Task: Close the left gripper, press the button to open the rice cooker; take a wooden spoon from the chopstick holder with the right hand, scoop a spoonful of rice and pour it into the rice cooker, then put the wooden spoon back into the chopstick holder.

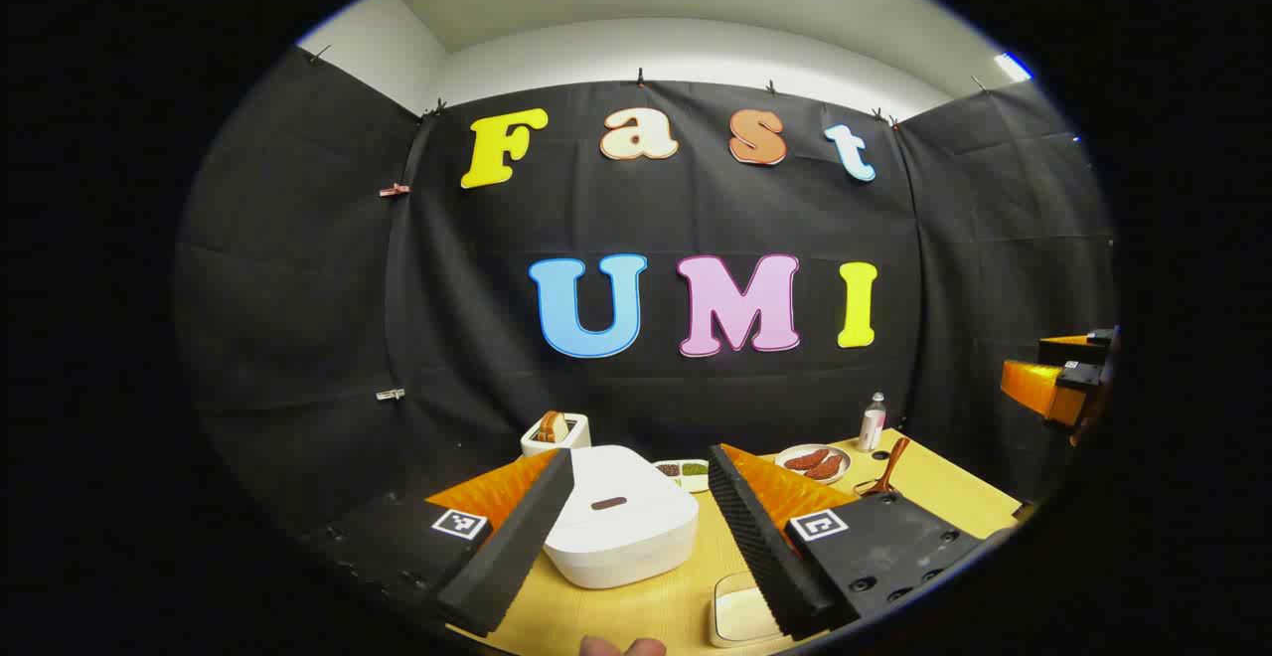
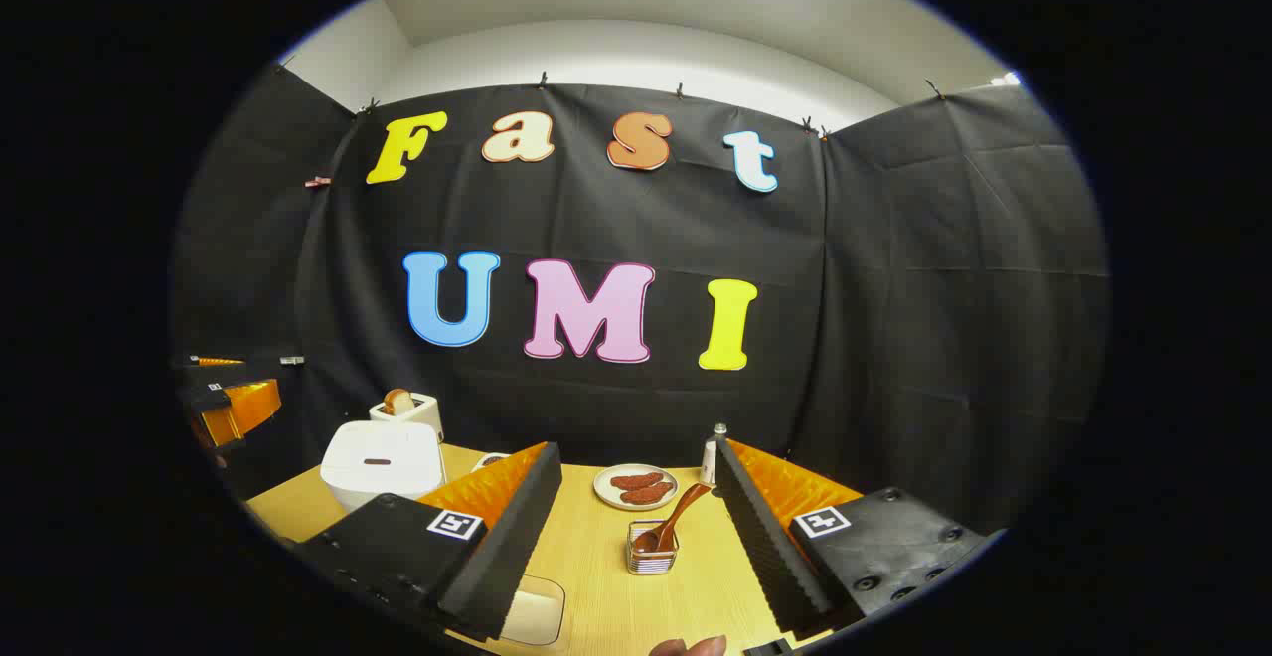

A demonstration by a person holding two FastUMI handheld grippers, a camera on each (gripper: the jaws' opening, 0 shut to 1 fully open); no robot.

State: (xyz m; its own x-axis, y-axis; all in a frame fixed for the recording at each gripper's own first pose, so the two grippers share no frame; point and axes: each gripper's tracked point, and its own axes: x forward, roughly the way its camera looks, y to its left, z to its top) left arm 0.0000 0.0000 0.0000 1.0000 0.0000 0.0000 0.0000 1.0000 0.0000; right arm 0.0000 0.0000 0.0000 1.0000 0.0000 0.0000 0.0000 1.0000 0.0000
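- The worktop (image 2: pixel 596 557) carried the cooker (image 1: pixel 621 527), lid shut, ahead of the left gripper (image 1: pixel 641 537); its fingers stood apart, so the button press likely awaited closing.
- The right gripper (image 2: pixel 636 547), fingers also apart, faced the holder (image 2: pixel 652 559) with the spoon (image 2: pixel 674 522) leaning inside.
- The right gripper view showed the holder's wire body; the left gripper view showed the cooker's button (image 1: pixel 608 503) closer.

Toaster (image 2: pixel 407 410) holding bread, plate of sausages (image 2: pixel 636 486), small bottle (image 2: pixel 710 457), yellow table (image 2: pixel 596 557)
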